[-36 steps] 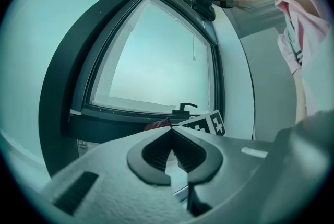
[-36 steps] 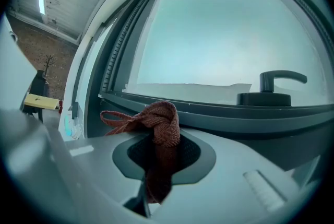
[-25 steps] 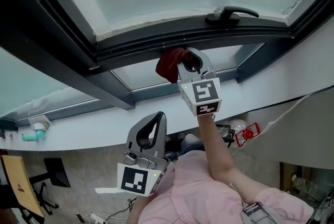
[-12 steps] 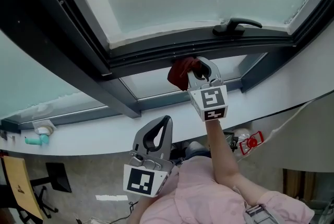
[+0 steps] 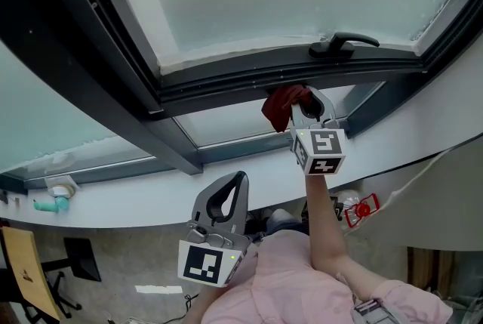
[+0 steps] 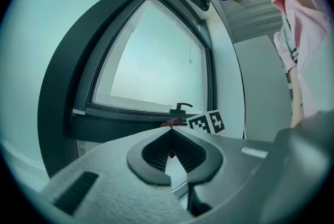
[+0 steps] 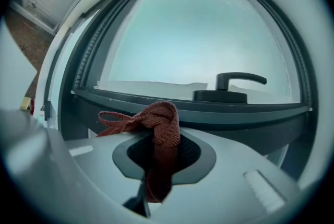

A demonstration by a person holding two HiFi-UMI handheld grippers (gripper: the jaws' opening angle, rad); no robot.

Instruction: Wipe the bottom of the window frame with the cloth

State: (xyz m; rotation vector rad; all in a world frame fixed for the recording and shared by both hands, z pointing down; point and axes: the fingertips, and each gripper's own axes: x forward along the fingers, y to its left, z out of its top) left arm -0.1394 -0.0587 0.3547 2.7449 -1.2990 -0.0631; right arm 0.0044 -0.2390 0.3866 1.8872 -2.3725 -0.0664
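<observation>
Currently the right tool (image 5: 303, 107) is clamped on the red cloth (image 5: 282, 105). The cloth is bunched at the jaw tips, with a loose end trailing to the left, and it lies against the bottom rail of the dark window frame (image 5: 226, 77), just left of the window handle (image 5: 343, 41). The left tool (image 5: 229, 190) hangs low, well apart from the frame, beside the person's pink shirt (image 5: 302, 288). Its jaws are together with nothing between them.

Two grippers: the left gripper (image 5: 231, 185) and the right gripper (image 5: 306, 100). One red cloth (image 5: 284, 105), pinched between the right gripper's jaws. One black handle (image 5: 343, 43), just beyond that gripper. One dark window frame (image 5: 219, 82), ahead of both grippers.
</observation>
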